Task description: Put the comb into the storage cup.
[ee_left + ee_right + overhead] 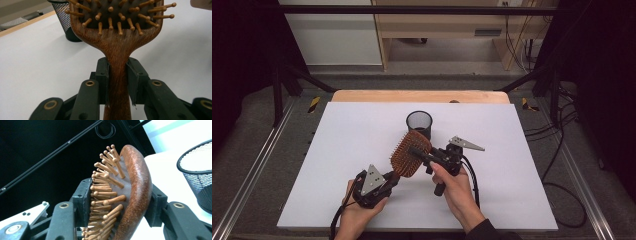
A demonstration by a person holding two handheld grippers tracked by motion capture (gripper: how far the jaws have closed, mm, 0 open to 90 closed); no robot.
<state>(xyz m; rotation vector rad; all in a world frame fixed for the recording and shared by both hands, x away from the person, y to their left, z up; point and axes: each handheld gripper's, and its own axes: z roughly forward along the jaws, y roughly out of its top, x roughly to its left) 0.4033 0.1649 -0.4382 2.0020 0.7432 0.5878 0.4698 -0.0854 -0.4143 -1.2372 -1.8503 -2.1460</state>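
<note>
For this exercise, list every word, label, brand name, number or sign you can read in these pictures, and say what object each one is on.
None can be read.
The wooden hairbrush has no print on its handle or back.
The black mesh cup carries no label.
The yellow-and-black striped markers by the table's corners are patterns, not text.
A small plate on the cabinet behind is too small and blurred to read.

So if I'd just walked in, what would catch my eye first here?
Probably the wooden hairbrush, held up above the middle of the white table between two hand-held grippers. The left gripper clamps its handle, while the right gripper closes across the head, one pad on the wooden pins and one on the back. Just behind the brush stands a black mesh cup.
</note>
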